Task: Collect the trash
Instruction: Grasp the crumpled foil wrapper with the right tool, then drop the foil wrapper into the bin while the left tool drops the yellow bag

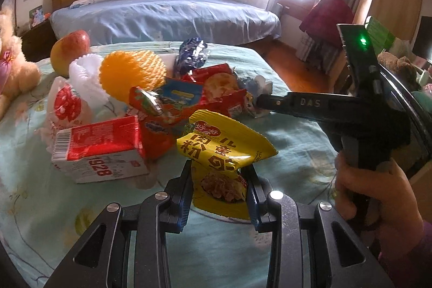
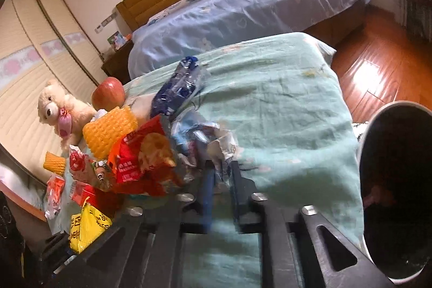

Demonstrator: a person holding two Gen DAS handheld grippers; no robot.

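Yellow snack packet (image 1: 216, 161) pinched in the left gripper (image 1: 220, 180), crumpled pale wrapper (image 2: 220, 153) nipped by the right gripper (image 2: 220, 174).

The left gripper's jaws are clenched on the packet's lower end, its top flopping forward over the green bedspread (image 1: 297, 136). The right gripper's jaws, nearly shut, have the wrapper between them at the near edge of the litter heap (image 1: 172, 104); whether the pads truly bite is blurred. Ahead and to the left of it lie red wrappers (image 2: 137, 161), a milk carton (image 1: 100, 150), foam fruit nets (image 1: 132, 74) and an apple (image 1: 70, 50). The dark bin (image 2: 397, 180) stands to its right, beside the bed. The film looks feather-light, limp and slick: grip a bunched fold, not a flat face.
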